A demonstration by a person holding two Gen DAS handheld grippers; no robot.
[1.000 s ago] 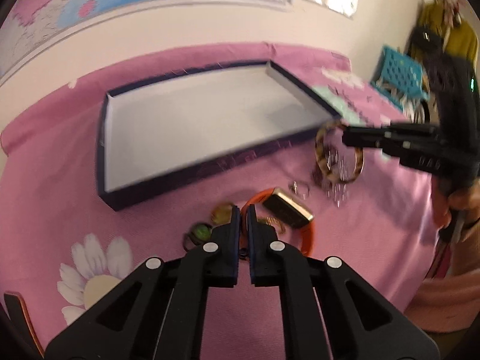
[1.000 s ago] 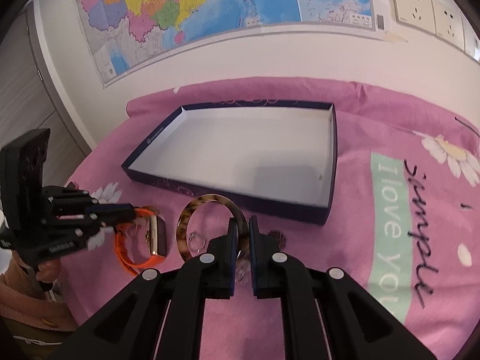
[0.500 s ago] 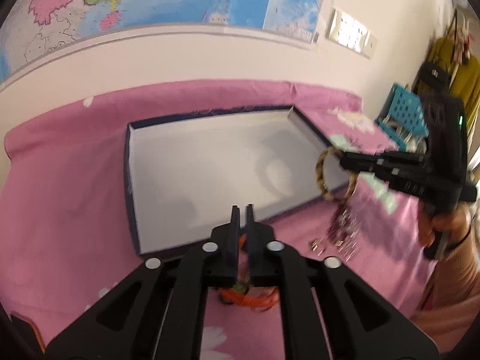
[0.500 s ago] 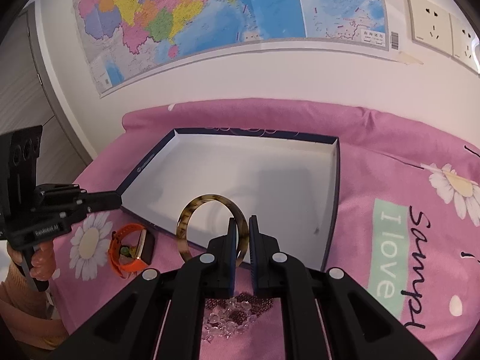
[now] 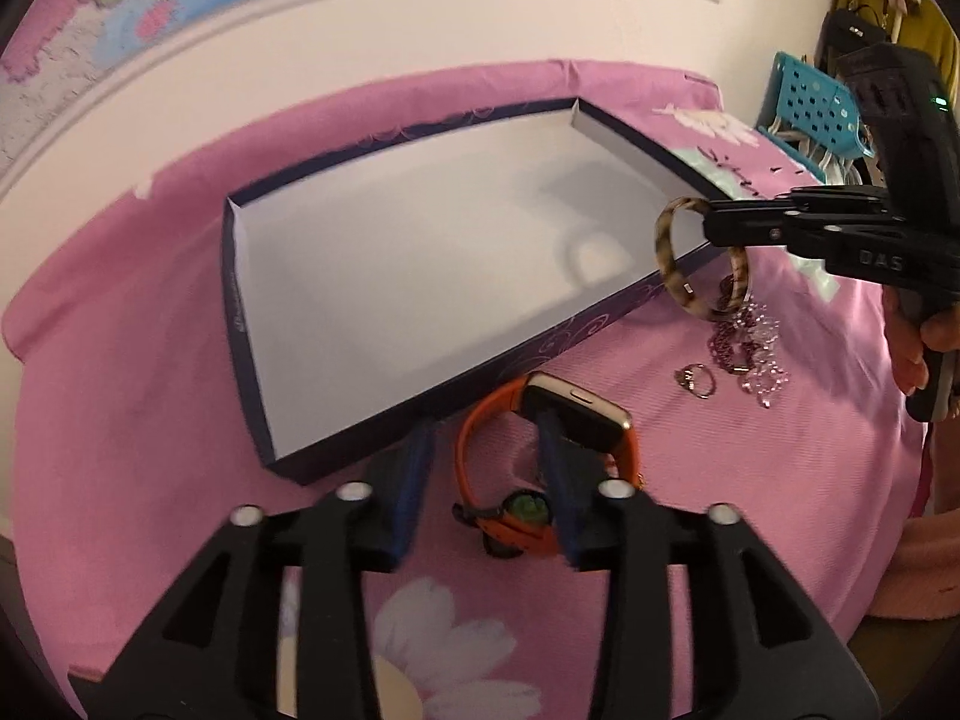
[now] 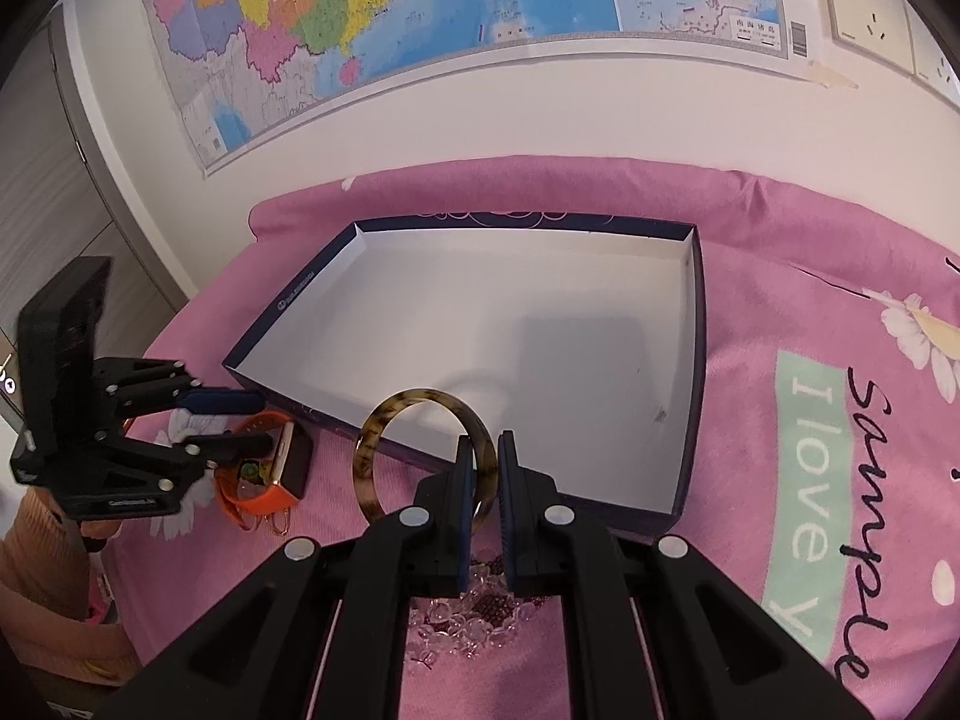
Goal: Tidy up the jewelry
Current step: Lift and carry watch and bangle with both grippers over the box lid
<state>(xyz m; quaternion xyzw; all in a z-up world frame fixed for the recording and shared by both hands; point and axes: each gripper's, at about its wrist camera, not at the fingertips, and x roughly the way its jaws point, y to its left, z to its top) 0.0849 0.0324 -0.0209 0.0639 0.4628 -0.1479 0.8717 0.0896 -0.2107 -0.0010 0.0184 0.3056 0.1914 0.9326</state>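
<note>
A shallow dark-blue box with a white inside lies on the pink cloth, nothing in it. My right gripper is shut on a tortoiseshell bangle, held above the box's near rim; the bangle also shows in the left wrist view. My left gripper is open, its fingers either side of an orange-strapped watch lying in front of the box. The watch shows in the right wrist view too.
A pink bead bracelet and a small ring lie on the cloth right of the watch. A green-stone ring sits by the watch strap. Clear and red beads lie under my right gripper. A blue basket stands far right.
My left gripper has opened and come down around the watch. My right gripper has lifted the bangle off the cloth and carried it toward the box rim.
</note>
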